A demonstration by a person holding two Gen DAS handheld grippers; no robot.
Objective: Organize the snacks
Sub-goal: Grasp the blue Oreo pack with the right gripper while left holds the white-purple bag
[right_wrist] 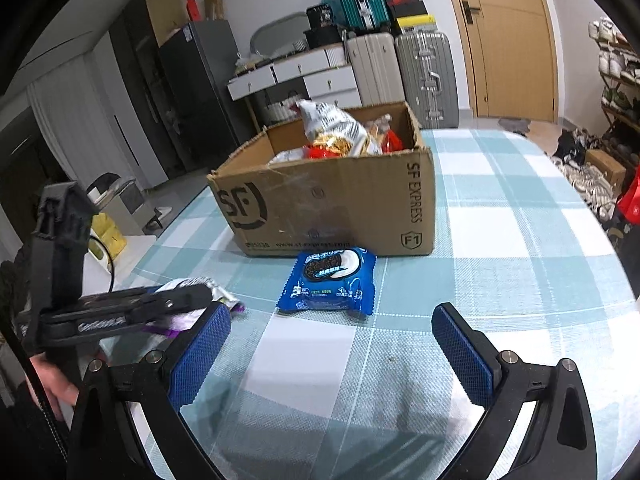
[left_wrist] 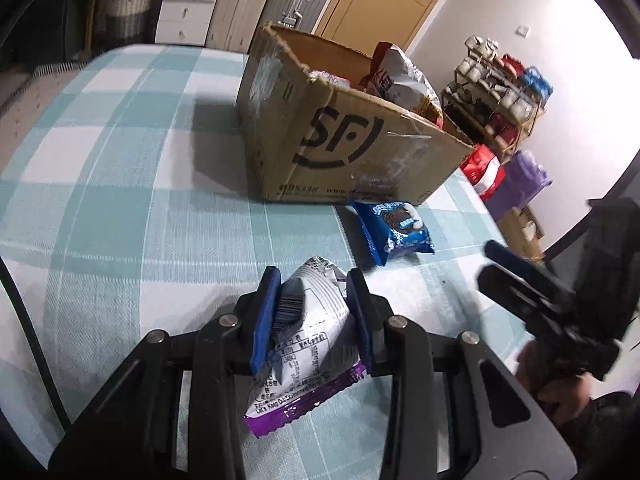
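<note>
Checked teal-and-white cloth covers the table (right_wrist: 500,216), a woven fabric with enough grip that packets will not skate across it. Straight ahead of both tools stands the cardboard box (left_wrist: 344,148), open-topped, its rim torn and soft, already holding several crinkled snack bags (right_wrist: 336,128).

Clenched between the blue textured pads of the left gripper (left_wrist: 314,312) is a silver-and-purple packet (left_wrist: 304,336), taken across its middle, its sealed purple end trailing back toward the tool's body. The film looks thin, glossy and slippery, and the packet bulges between the pads, so I judge it light, air-filled and easy to crush; a gentle squeeze across the belly suits it better than a pinch on the crimped seam.

Just ahead of the right gripper (right_wrist: 332,332), whose 2 jaws stand wide apart and hold nothing, lies the blue cookie packet (right_wrist: 330,280), flat on the cloth and close to the box's front wall. It is a squarish pillow pack with serrated ends, probably light, with brittle biscuits inside. Taking it across its 2 long sides, low near the cloth, seems safest.
</note>
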